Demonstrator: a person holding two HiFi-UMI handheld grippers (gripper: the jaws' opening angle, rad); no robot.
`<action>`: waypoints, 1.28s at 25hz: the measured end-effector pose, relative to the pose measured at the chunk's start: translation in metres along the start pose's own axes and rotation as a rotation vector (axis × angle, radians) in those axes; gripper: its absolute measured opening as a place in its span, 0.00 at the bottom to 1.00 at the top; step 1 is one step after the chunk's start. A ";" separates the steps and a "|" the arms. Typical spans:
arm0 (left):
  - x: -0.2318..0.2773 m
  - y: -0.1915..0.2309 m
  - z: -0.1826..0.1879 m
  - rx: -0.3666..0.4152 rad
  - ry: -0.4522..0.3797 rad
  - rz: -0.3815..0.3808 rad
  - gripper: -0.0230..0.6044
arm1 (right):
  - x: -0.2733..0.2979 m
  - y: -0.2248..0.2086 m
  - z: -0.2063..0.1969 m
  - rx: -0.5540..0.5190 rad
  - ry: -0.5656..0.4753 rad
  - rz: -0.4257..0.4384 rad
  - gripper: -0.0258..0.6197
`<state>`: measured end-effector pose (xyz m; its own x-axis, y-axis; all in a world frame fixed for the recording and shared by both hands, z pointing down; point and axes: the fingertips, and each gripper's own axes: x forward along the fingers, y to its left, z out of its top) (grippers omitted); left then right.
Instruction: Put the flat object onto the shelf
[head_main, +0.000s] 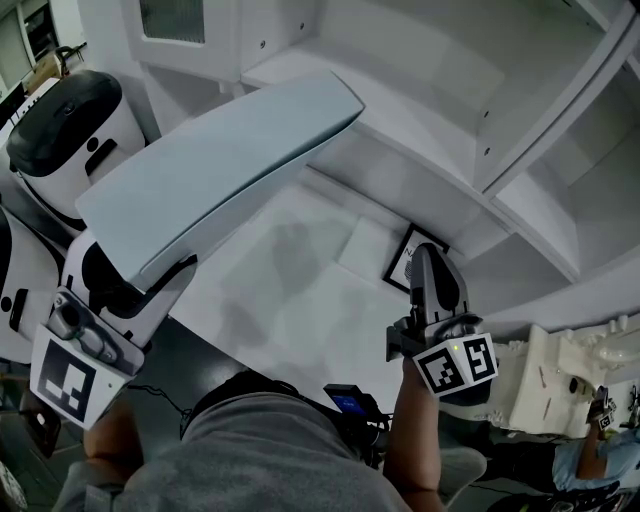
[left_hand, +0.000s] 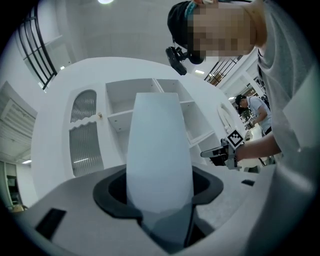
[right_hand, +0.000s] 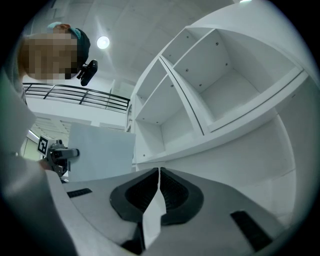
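Observation:
The flat object is a thick pale blue board that slants up toward the white shelf unit. My left gripper is shut on its lower edge. In the left gripper view the board rises from between the jaws and hides the middle of the shelf unit. My right gripper hovers low at the right over the white surface, its jaws shut together on nothing. The right gripper view has the closed jaws below the open shelf compartments, with the board to the left.
A small black-framed picture and a white box lie under the shelf unit by my right gripper. A white machine with a black top stands at the left. A white moulded object sits at the right, with another person beyond it.

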<state>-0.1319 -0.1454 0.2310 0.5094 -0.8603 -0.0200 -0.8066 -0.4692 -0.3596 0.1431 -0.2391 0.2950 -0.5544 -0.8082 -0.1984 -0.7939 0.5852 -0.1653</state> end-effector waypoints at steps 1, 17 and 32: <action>0.000 0.000 0.003 0.014 0.005 -0.003 0.46 | 0.000 0.001 0.001 -0.002 0.002 0.004 0.09; 0.001 -0.005 0.072 0.149 -0.108 -0.038 0.46 | -0.002 0.004 0.007 0.000 -0.015 0.026 0.09; 0.014 -0.003 0.121 0.268 -0.189 -0.052 0.46 | 0.018 0.035 0.086 -0.170 -0.096 0.112 0.09</action>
<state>-0.0864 -0.1321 0.1189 0.6147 -0.7726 -0.1590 -0.6833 -0.4208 -0.5966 0.1268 -0.2274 0.2021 -0.6220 -0.7238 -0.2987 -0.7636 0.6451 0.0271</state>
